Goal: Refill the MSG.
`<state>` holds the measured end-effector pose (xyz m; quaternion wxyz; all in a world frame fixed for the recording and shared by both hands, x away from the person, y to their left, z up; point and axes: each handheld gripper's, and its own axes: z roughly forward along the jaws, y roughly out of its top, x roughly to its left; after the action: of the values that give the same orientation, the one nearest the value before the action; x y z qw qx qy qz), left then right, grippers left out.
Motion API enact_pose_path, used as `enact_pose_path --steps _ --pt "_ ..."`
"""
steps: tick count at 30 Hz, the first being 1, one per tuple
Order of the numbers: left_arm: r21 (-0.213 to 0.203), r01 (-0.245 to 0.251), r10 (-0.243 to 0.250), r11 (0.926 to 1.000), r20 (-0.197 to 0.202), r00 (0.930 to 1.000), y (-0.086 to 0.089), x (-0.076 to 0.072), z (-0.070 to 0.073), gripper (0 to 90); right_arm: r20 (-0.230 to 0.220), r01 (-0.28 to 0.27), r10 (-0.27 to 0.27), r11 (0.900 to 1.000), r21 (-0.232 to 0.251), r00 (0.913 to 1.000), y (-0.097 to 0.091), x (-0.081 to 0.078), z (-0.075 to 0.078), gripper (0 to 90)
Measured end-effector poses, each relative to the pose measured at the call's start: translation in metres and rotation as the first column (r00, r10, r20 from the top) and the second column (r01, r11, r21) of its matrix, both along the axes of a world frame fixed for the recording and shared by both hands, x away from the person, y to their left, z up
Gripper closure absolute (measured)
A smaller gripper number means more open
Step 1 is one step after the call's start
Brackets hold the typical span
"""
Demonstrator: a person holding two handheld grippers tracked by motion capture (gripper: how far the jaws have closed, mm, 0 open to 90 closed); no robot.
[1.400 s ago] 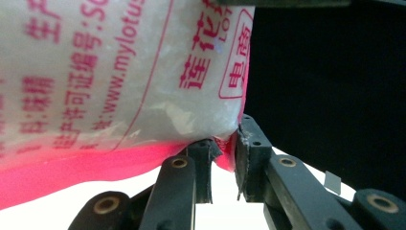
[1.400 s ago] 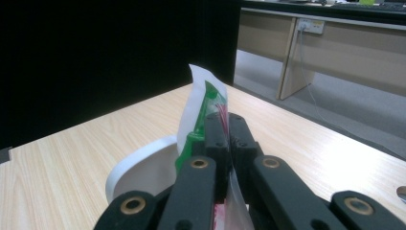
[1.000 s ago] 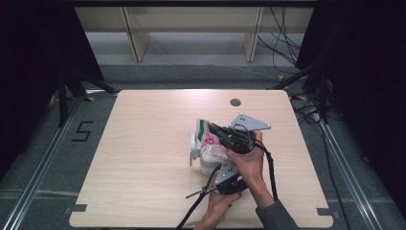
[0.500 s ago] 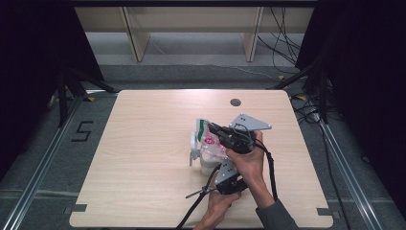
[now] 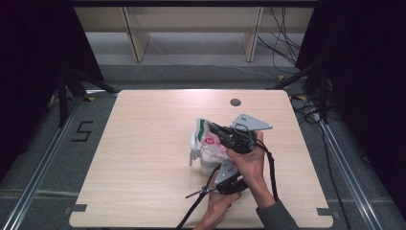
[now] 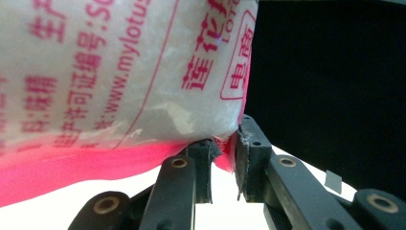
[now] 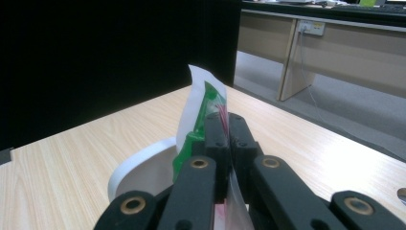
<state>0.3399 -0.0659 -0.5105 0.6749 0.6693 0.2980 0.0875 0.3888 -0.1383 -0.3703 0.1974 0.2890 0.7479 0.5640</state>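
Bag [image 5: 210,141] sits right of worktop [image 5: 143,158] centre, over a white mug [image 5: 197,154]. My right tongs [image 7: 224,125] clench its green-edged top; my left tongs [image 6: 224,152] pinch its pink lower seam. Open worktop lies toward 9 o'clock.

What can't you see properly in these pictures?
- Inside of the white cup: in the right gripper view the bag and right tongs cover it.
- The bag's print: cut off by the picture edges in the left gripper view.
- Left tongs: in the high view, hands hide their tips.
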Motion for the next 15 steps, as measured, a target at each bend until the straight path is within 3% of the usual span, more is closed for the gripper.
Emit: enact_pose_path --steps 2,5,6,8,15 --pt "0.020 -0.008 0.008 0.9998 -0.010 0.9999 0.0014 -0.0013 0.0005 77.8 0.003 -0.002 0.002 1.0000 0.008 1.0000 0.0002 0.0011 -0.0006 89.8" --pt "0.024 -0.009 0.009 0.9997 -0.014 0.9999 0.0017 -0.0016 0.0005 77.8 0.020 -0.002 0.003 1.0000 -0.006 0.9998 -0.0019 0.0017 -0.0002 89.8" --pt "0.023 -0.008 0.009 0.9997 -0.012 0.9999 0.0019 -0.0016 0.0002 77.8 0.003 -0.002 0.002 0.9999 0.012 1.0000 -0.0011 0.0010 -0.0002 89.8" --pt "0.030 -0.010 0.011 0.9995 -0.019 0.9998 0.0027 -0.0016 -0.0004 77.8 0.015 -0.009 0.009 0.9999 0.009 0.9998 -0.0016 0.0019 -0.0001 89.9" --pt "0.018 0.004 -0.004 0.9998 -0.005 1.0000 0.0028 -0.0007 -0.0021 77.7 0.003 -0.003 0.003 1.0000 0.001 1.0000 -0.0035 -0.0011 0.0013 89.9"
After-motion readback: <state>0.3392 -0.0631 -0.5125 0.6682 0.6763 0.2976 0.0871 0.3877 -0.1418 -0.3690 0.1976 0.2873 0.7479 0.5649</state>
